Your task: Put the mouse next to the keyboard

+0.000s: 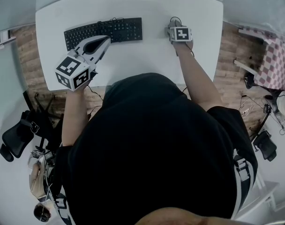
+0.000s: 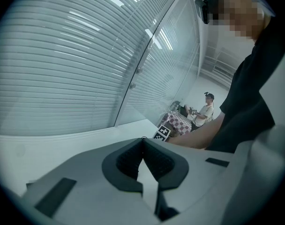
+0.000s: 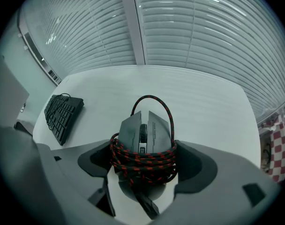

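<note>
Half done at most: right tongs grasp the mouse, well right of the keyboard; left tongs clenched, empty. Carrying left and releasing remain.

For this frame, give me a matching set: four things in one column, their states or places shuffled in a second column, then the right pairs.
Column one
1. mouse
2. keyboard
3. left gripper
4. right gripper

Column two
A. jaws together, nothing between them
B. wound round with a red-and-black cable
C. lies on the white table, apart from the mouse, to its left in the head view
D. jaws closed on the mouse

Pairs: 1-B, 2-C, 3-A, 4-D
</note>
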